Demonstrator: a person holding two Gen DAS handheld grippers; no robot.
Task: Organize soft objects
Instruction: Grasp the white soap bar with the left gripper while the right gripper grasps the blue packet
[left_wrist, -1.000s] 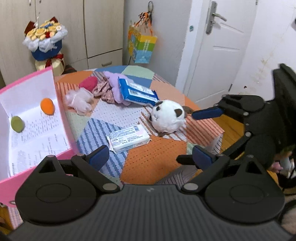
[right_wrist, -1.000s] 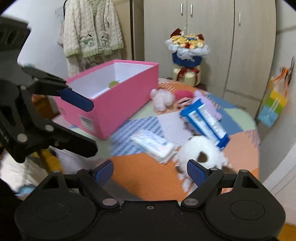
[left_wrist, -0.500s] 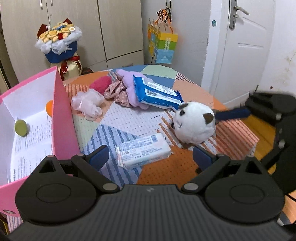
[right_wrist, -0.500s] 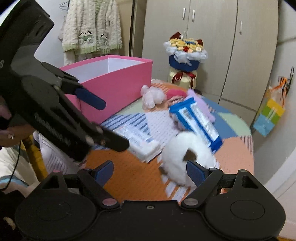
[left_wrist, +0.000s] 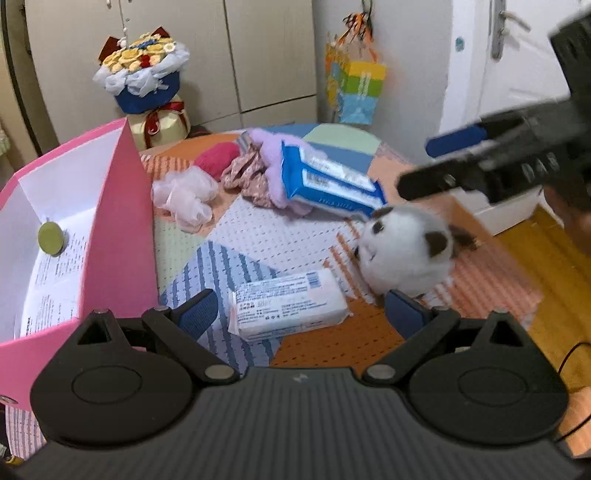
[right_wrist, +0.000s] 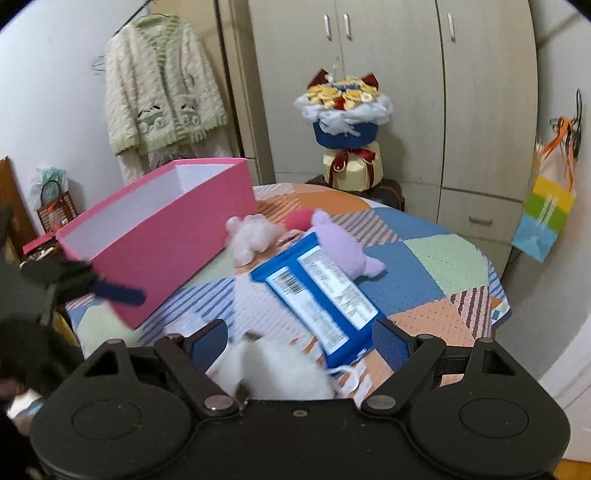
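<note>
A white plush panda (left_wrist: 404, 253) lies on the patchwork table; it also shows between my right fingers in the right wrist view (right_wrist: 273, 365). My right gripper (right_wrist: 301, 339) is open and hangs right over it, jaws either side, not closed. My left gripper (left_wrist: 301, 314) is open above a white tissue pack (left_wrist: 288, 308). A blue wipes pack (left_wrist: 328, 182), a lilac plush (right_wrist: 341, 247), a red soft ball (left_wrist: 216, 155), a patterned cloth (left_wrist: 247, 177) and a pale pink puff (left_wrist: 186, 197) lie further back. An open pink box (left_wrist: 122, 229) stands at the left, a green ball (left_wrist: 51, 238) inside.
A flower bouquet (right_wrist: 347, 122) stands behind the table by the wardrobe. A coloured gift bag (left_wrist: 354, 92) hangs on the wall. A white door (left_wrist: 517, 55) is at the right. The table edge drops to wooden floor (left_wrist: 546, 258) at the right.
My right gripper has moved in over the panda, which now sits between its open fingers. My left gripper has come closer to the tissue pack.
</note>
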